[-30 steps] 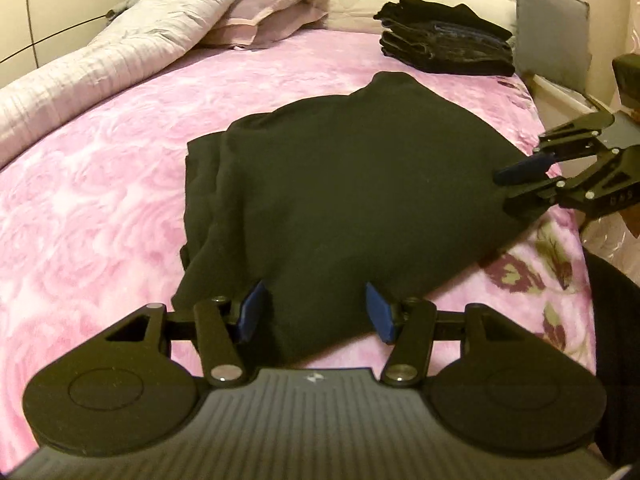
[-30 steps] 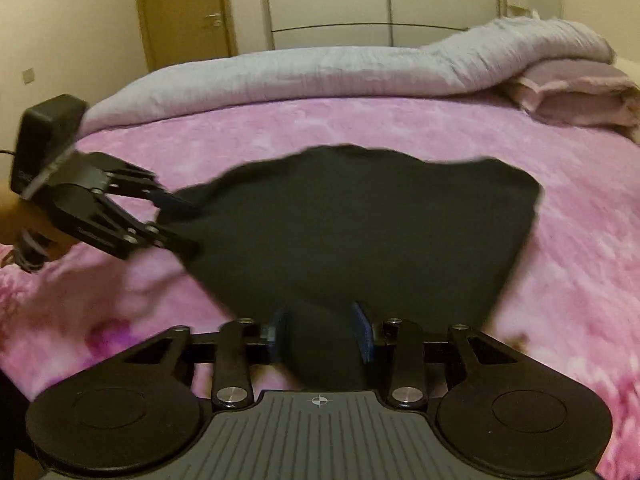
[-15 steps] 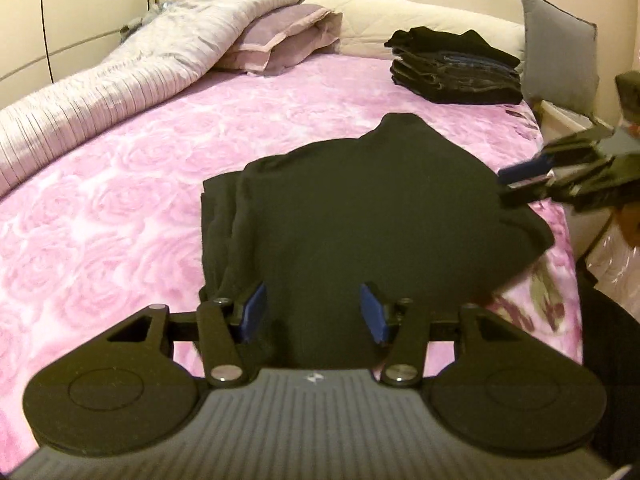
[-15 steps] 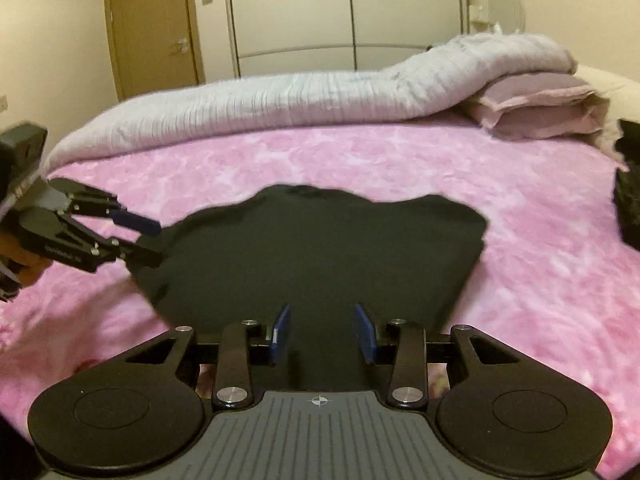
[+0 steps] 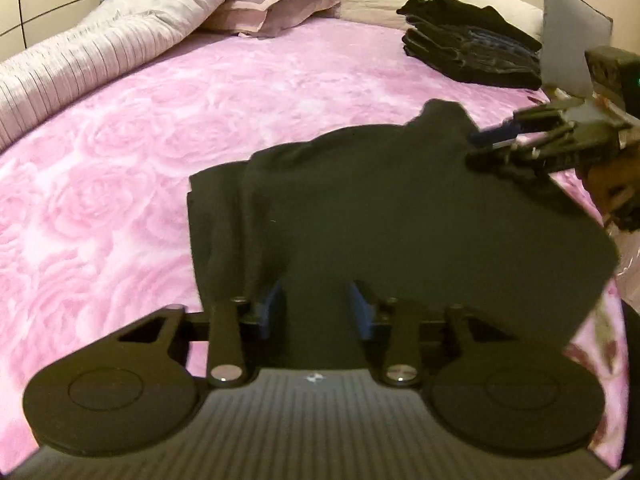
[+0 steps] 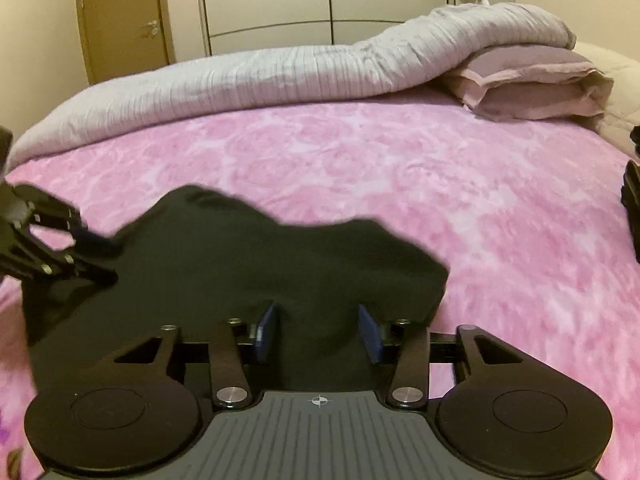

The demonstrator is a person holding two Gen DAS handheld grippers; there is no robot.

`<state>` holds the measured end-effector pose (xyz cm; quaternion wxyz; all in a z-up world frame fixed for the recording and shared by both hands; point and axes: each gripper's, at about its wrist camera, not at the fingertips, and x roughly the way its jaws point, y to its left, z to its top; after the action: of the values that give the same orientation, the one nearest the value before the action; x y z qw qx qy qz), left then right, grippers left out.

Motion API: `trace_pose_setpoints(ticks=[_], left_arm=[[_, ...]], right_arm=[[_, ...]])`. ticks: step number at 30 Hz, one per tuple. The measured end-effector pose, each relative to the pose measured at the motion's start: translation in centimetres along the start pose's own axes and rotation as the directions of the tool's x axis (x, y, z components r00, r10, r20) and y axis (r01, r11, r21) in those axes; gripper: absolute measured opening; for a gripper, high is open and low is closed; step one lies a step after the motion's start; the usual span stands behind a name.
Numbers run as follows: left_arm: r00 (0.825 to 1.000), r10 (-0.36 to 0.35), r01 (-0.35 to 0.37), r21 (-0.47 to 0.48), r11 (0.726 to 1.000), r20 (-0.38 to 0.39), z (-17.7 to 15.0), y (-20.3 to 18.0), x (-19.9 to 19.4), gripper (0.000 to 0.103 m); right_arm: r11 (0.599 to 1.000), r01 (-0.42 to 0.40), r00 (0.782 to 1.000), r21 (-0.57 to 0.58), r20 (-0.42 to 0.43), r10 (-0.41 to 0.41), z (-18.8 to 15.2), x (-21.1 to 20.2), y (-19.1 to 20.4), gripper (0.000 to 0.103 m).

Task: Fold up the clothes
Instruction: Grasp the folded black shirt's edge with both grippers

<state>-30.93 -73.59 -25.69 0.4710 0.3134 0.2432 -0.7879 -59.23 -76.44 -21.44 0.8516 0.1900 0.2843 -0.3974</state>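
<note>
A black garment (image 5: 360, 208) lies partly folded on the pink rose-print bed (image 5: 140, 120). My left gripper (image 5: 316, 308) is shut on the garment's near edge, with cloth bunched between its blue pads. My right gripper (image 6: 316, 328) is shut on another edge of the same garment (image 6: 248, 264). Each gripper shows in the other's view: the right one (image 5: 500, 140) at the garment's far right corner, the left one (image 6: 84, 248) at its left corner. The held edge is lifted and carried over the rest of the garment.
A stack of folded dark clothes (image 5: 468, 44) sits at the head of the bed beside a grey cushion (image 5: 572, 28). A rolled grey duvet (image 6: 280, 76) and mauve pillows (image 6: 532, 80) lie along the far side. Wardrobe doors and a wooden door (image 6: 120, 20) stand behind.
Both grippers have lifted the garment's near edge and moved it forward across the bed, over the rest of the garment. The visible spread of cloth has shrunk.
</note>
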Motion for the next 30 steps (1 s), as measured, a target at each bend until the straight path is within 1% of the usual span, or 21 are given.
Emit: trace_pose_setpoints(ticks=[1, 3, 5, 6, 9, 10, 11, 12, 14, 16, 18, 20, 23, 25, 27, 30], left_arm=[[1.000, -0.005, 0.005, -0.019, 1.000, 0.002, 0.1, 0.7, 0.2, 0.024], [1.000, -0.004, 0.004, -0.035, 0.999, 0.001, 0.3, 1.4, 0.5, 0.019], [1.000, -0.010, 0.010, -0.052, 0.999, 0.001, 0.2, 1.7, 0.7, 0.019], [1.000, -0.009, 0.009, -0.060, 0.998, 0.002, 0.2, 1.8, 0.7, 0.019], [1.000, 0.011, -0.011, -0.077, 0.997, 0.001, 0.6, 1.6, 0.4, 0.019], [0.999, 0.032, -0.032, -0.072, 0.997, 0.004, 0.6, 1.3, 0.0, 0.019], [0.998, 0.058, -0.057, -0.065, 0.996, 0.007, 0.6, 1.1, -0.5, 0.024], [0.996, 0.084, -0.083, -0.060, 0.995, 0.013, 0.5, 1.0, -1.2, 0.033], [0.990, 0.137, -0.135, -0.054, 0.989, 0.025, -0.1, 0.8, -2.8, 0.034], [0.985, 0.167, -0.164, -0.062, 0.985, 0.050, -0.9, 0.3, -5.0, 0.034], [0.981, 0.179, -0.175, -0.064, 0.983, 0.073, -2.0, -0.8, -7.1, 0.035], [0.979, 0.184, -0.180, -0.058, 0.982, 0.088, -3.3, -2.5, -8.7, 0.037], [0.979, 0.185, -0.182, -0.049, 0.982, 0.086, -5.2, -4.8, -8.9, 0.040], [0.979, 0.201, -0.199, -0.040, 0.979, 0.041, -6.4, -5.5, -7.8, 0.040], [0.978, 0.209, -0.208, -0.040, 0.977, 0.024, -7.3, -5.6, -7.1, 0.042], [0.974, 0.225, -0.224, -0.042, 0.974, 0.025, -7.1, -5.6, -7.7, 0.042]], right_arm=[[1.000, -0.006, 1.000, 0.019, 0.009, 0.006, 0.4, 0.3, -0.8, 0.050], [0.998, 0.004, 1.000, 0.064, 0.024, -0.006, 1.0, 1.0, -2.5, 0.051], [0.993, 0.021, 0.999, 0.115, 0.031, -0.025, 1.4, 1.8, -4.4, 0.051], [0.989, 0.044, 0.999, 0.144, 0.015, -0.046, 1.5, 2.4, -5.3, 0.052], [0.974, 0.059, 0.998, 0.218, -0.034, -0.052, 1.7, 3.0, -7.5, 0.052], [0.974, 0.084, 0.996, 0.209, -0.030, -0.079, 1.8, 2.2, -7.2, 0.052], [0.975, 0.107, 0.994, 0.195, -0.023, -0.105, 2.0, 1.4, -6.9, 0.052], [0.980, 0.118, 0.993, 0.160, -0.003, -0.119, 2.2, 0.1, -6.0, 0.052], [0.988, 0.112, 0.993, 0.108, 0.033, -0.116, 2.0, -2.7, -4.1, 0.052], [0.994, 0.081, 0.995, 0.071, 0.059, -0.085, 1.4, -5.2, -1.6, 0.052], [0.999, 0.028, 0.997, 0.026, 0.074, -0.029, 0.0, -7.5, 1.4, 0.052], [1.000, -0.017, 0.997, -0.005, 0.078, 0.018, -1.5, -8.9, 4.1, 0.052], [0.996, -0.073, 0.996, -0.055, 0.046, 0.076, -4.5, -9.5, 8.3, 0.052], [0.994, -0.076, 0.997, -0.081, -0.010, 0.076, -6.3, -8.5, 10.3, 0.052], [0.995, -0.031, 0.998, -0.095, -0.059, 0.026, -7.6, -7.3, 11.1, 0.053], [0.998, 0.004, 0.998, -0.062, -0.070, -0.009, -7.2, -7.8, 11.5, 0.053]])
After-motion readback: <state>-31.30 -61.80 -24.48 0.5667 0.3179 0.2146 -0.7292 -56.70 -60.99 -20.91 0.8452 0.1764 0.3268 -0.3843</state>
